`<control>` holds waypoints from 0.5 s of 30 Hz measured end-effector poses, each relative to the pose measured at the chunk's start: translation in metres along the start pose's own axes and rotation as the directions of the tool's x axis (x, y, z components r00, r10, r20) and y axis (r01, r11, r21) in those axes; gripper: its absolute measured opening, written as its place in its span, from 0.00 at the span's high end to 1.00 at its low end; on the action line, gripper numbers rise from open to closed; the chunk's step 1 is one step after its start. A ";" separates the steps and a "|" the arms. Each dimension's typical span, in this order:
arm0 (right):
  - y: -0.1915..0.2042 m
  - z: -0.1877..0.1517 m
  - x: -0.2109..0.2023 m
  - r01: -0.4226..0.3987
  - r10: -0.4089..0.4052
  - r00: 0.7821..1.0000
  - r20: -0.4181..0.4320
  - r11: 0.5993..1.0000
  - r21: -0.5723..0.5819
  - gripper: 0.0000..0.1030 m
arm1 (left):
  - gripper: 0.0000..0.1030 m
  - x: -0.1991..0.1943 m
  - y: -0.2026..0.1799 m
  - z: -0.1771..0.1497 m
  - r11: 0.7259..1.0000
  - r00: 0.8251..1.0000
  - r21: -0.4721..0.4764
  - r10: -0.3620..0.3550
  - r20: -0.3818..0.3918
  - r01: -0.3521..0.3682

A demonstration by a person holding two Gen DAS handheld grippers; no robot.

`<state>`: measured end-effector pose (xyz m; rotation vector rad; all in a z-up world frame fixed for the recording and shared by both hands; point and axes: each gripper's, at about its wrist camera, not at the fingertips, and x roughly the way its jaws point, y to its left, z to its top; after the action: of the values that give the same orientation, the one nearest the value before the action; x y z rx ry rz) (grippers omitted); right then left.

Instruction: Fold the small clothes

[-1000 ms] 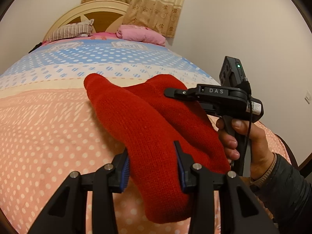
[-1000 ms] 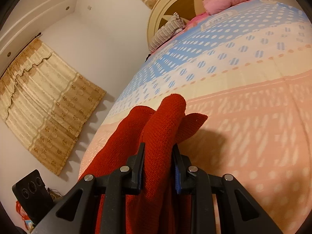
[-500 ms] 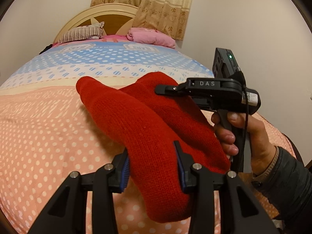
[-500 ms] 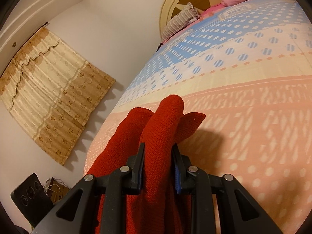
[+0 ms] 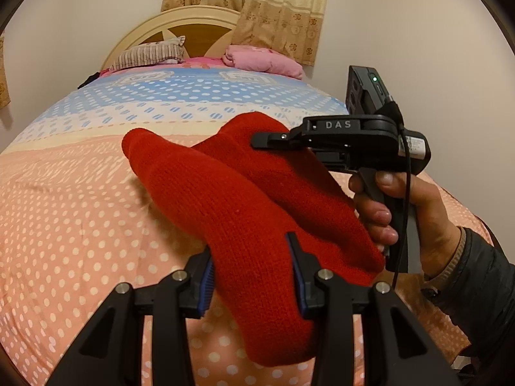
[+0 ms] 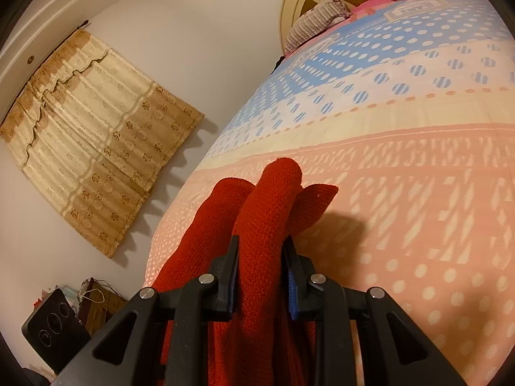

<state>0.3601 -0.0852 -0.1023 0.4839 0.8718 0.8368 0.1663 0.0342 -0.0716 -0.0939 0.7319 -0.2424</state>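
Both grippers carry the red knit (image 5: 244, 225) across the bed (image 5: 80, 218) toward the headboard (image 5: 193, 29), which now sits nearer the middle of the left view. In the right view the curtain (image 6: 96, 148) slides rightward and the speaker (image 6: 54, 325) rises into the lower left corner.

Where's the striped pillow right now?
The striped pillow lies at the far end of the bed, against the headboard, left of the pink pillow in the left wrist view.
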 end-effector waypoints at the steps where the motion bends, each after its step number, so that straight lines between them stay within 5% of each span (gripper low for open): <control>1: 0.000 -0.001 0.002 -0.001 0.001 1.000 -0.003 1.000 -0.001 0.76 | 0.60 0.000 0.002 -0.001 1.000 1.000 -0.002 0.002 -0.001 -0.002; 15: 0.009 0.002 0.011 -0.010 0.010 1.000 -0.019 1.000 -0.015 0.76 | 0.60 -0.002 0.005 -0.029 0.999 0.999 0.013 0.035 -0.026 -0.035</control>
<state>0.3622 -0.0712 -0.1004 0.4683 0.8801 0.8576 0.1467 0.0389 -0.0928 -0.0664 0.7572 -0.2153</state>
